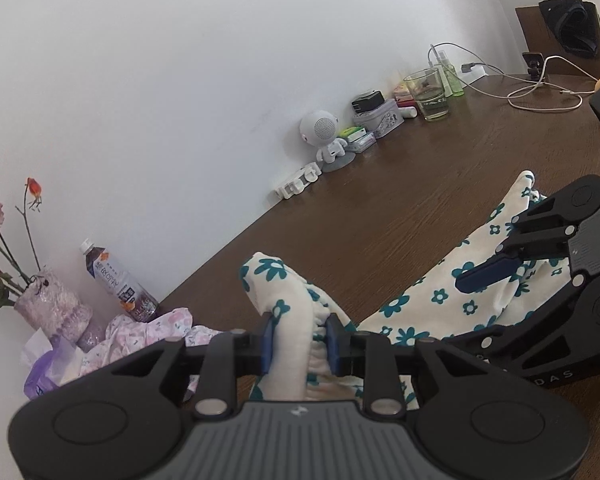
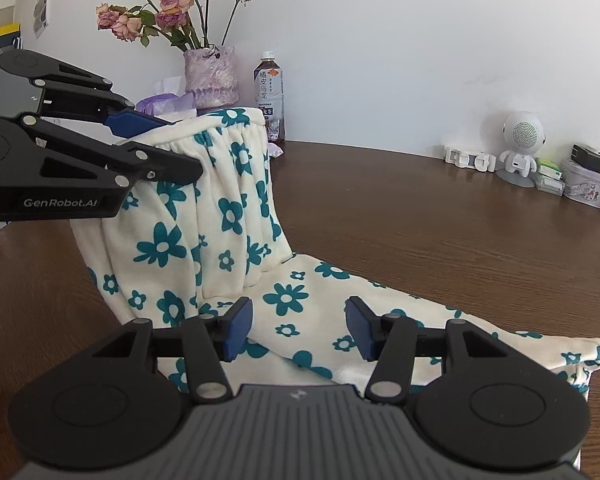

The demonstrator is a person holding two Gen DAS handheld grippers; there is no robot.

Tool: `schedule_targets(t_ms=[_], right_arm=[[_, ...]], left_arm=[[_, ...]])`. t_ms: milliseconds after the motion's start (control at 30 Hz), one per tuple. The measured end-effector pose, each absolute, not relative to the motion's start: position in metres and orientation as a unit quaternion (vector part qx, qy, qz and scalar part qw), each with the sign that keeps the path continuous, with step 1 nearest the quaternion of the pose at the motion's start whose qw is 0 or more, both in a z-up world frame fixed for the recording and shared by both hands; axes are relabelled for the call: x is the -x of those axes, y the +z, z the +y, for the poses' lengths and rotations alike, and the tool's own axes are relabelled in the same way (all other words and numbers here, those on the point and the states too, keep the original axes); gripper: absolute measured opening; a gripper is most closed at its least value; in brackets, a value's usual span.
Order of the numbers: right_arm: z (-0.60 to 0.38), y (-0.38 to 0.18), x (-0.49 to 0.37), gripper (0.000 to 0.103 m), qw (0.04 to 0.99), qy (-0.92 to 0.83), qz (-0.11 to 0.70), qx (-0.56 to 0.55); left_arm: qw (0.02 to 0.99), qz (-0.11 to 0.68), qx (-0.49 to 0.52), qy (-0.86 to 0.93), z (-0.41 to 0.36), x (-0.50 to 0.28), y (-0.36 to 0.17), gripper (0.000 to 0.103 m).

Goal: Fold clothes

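The garment [image 2: 236, 216], cream with teal flowers, is seen partly lifted from the brown surface [image 2: 440, 220]. Its gathered waistband is held up by the left hand-held gripper [image 1: 298, 346], whose blue pads [image 1: 267, 346] are closed on a bunched fold of the cloth. In the right wrist view the same left hand-held gripper [image 2: 168, 148] is seen from the side at the upper left, clamped on the waistband edge, with the fabric hanging below it in vertical folds. The rest of the garment is spread flat on the surface toward the lower right.

The right hand-held gripper [image 2: 298, 330] is held open just above the flat part of the cloth, with its two pads well apart and nothing between them. In the left wrist view the right hand-held gripper [image 1: 496, 270] is seen at the right, over the flowered cloth.

Along the wall a vase [image 2: 210, 76] of dried roses is placed, with a bottle [image 2: 269, 92] just beside it, both behind the raised waistband. Farther right a small white robot figure [image 2: 520, 144], a tin [image 2: 586, 188] and some small boxes are lined up. A glass [image 1: 428, 94] and a white cable [image 1: 540, 88] are seen at the far end in the left wrist view. A pink flowered cloth [image 1: 148, 328] is heaped near the vase.
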State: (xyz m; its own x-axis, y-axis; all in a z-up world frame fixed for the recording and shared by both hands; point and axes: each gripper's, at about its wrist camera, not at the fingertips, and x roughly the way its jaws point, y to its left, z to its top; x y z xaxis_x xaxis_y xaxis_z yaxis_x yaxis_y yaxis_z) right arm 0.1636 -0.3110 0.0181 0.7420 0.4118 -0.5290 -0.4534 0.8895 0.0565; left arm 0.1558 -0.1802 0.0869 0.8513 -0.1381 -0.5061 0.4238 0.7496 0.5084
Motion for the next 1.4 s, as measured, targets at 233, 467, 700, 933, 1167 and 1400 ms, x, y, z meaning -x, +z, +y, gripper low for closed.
schedule_targets(t_ms=[233, 467, 700, 933, 1167, 1400], right_arm=[[-0.332, 0.019, -0.165, 0.053, 0.938, 0.211, 0.275, 0.025], [-0.357, 0.02, -0.168, 0.053, 0.943, 0.185, 0.275, 0.004], [-0.378, 0.02, -0.171, 0.053, 0.948, 0.156, 0.277, -0.014], [-0.395, 0.018, -0.171, 0.052, 0.949, 0.149, 0.278, -0.025], [-0.399, 0.016, -0.17, 0.052, 0.949, 0.144, 0.28, -0.027], [-0.403, 0.012, -0.173, 0.052, 0.948, 0.136, 0.285, -0.034]], left_arm=[[0.895, 0.21, -0.352, -0.176, -0.216, -0.147, 0.078, 0.025], [0.872, 0.192, -0.409, -0.19, -0.252, -0.135, 0.058, 0.025], [0.85, 0.184, -0.451, -0.203, -0.278, -0.126, 0.032, 0.025], [0.836, 0.185, -0.469, -0.216, -0.293, -0.121, 0.014, 0.025], [0.839, 0.193, -0.452, -0.234, -0.3, -0.121, 0.005, 0.026], [0.87, 0.195, -0.374, -0.256, -0.289, -0.117, 0.025, 0.031]])
